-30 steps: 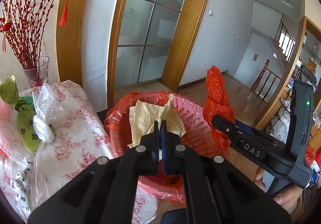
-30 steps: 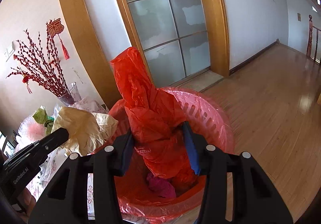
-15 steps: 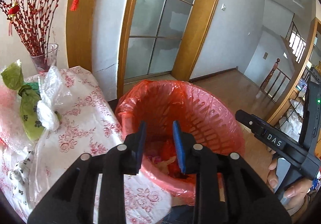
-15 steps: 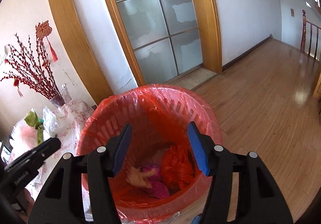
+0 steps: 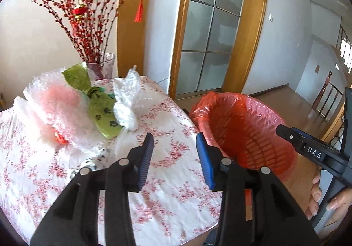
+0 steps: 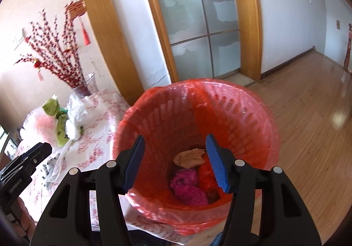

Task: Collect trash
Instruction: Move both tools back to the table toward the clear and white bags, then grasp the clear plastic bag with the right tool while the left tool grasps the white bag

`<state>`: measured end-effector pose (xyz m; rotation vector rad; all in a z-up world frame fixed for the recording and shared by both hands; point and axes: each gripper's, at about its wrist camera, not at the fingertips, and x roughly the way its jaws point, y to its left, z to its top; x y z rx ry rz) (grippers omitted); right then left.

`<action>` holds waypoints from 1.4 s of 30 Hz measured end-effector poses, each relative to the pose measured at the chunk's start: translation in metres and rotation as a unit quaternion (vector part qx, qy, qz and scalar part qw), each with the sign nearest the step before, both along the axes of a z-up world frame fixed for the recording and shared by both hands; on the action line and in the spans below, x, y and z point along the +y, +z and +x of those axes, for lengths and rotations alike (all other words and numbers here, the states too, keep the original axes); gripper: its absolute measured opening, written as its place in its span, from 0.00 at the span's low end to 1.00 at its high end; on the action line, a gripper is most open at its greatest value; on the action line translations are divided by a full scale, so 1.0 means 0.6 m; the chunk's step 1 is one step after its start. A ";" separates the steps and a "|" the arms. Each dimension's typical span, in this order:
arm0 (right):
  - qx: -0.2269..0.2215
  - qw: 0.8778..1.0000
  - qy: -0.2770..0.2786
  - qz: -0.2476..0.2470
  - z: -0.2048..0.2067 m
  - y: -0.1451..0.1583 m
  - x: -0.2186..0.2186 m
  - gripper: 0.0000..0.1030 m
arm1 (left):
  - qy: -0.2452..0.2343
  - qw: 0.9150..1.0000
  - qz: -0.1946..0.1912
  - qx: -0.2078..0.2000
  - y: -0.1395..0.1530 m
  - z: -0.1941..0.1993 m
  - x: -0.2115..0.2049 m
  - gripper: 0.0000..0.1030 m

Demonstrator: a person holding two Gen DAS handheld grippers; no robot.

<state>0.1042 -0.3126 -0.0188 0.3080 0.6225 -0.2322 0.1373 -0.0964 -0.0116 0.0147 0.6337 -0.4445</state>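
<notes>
A red lined trash basket point(image 6: 242, 113) stands beside the table; it also shows in the left wrist view point(image 5: 248, 127). Inside lie a beige crumpled paper point(image 6: 190, 158), a pink wad point(image 6: 187, 188) and a red plastic bag point(image 6: 205, 176). My right gripper point(image 6: 176, 162) is open and empty above the basket's mouth. My left gripper point(image 5: 173, 158) is open and empty over the table's floral cloth point(image 5: 167, 191), left of the basket. On the table lie a green bag point(image 5: 99, 105), a clear plastic bag point(image 5: 127, 105) and bubble wrap point(image 5: 50, 109).
A glass vase point(image 5: 101, 65) with red branches stands at the table's back by the wall. A frosted glass door point(image 5: 211, 36) in a wooden frame is behind the basket. Wooden floor point(image 6: 308, 100) stretches to the right. The right gripper's body point(image 5: 312, 151) shows right of the basket.
Both grippers let go of their trash, the beige paper and the red bag, which now lie in the basket. The left gripper opened wider and swung left over the table.
</notes>
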 end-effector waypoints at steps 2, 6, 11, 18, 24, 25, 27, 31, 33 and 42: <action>0.002 1.000 0.022 -0.003 0.012 0.002 0.026 0.56 | 0.025 1.000 0.001 -0.006 0.003 -0.004 0.035 0.44; 0.003 0.998 0.066 -0.008 0.042 0.008 0.081 0.56 | 0.073 0.997 0.006 -0.013 0.008 -0.007 0.100 0.44; 0.009 0.992 0.124 -0.006 0.099 0.012 0.162 0.55 | 0.136 0.991 0.006 -0.017 0.009 -0.007 0.192 0.47; 0.029 0.983 0.183 -0.006 0.197 0.003 0.272 0.50 | 0.197 0.980 -0.010 -0.018 0.008 -0.001 0.295 0.47; 0.065 0.981 0.180 -0.021 0.275 -0.029 0.320 0.46 | 0.224 0.974 -0.023 -0.005 -0.002 0.005 0.353 0.47; 0.071 0.982 0.175 -0.021 0.284 -0.035 0.322 0.46 | 0.226 0.974 -0.024 -0.003 -0.004 0.006 0.358 0.47; 0.079 0.982 0.169 -0.016 0.296 -0.043 0.323 0.46 | 0.230 0.973 -0.025 0.000 -0.008 0.007 0.368 0.47; 0.091 0.983 0.161 -0.024 0.311 -0.055 0.331 0.46 | 0.234 0.972 -0.032 0.007 -0.016 0.015 0.384 0.47; 0.099 0.982 0.160 -0.032 0.317 -0.062 0.333 0.46 | 0.234 0.971 -0.037 0.012 -0.020 0.018 0.388 0.47; 0.105 0.981 0.158 -0.044 0.320 -0.082 0.327 0.20 | 0.210 0.977 -0.036 0.027 -0.029 0.053 0.374 0.47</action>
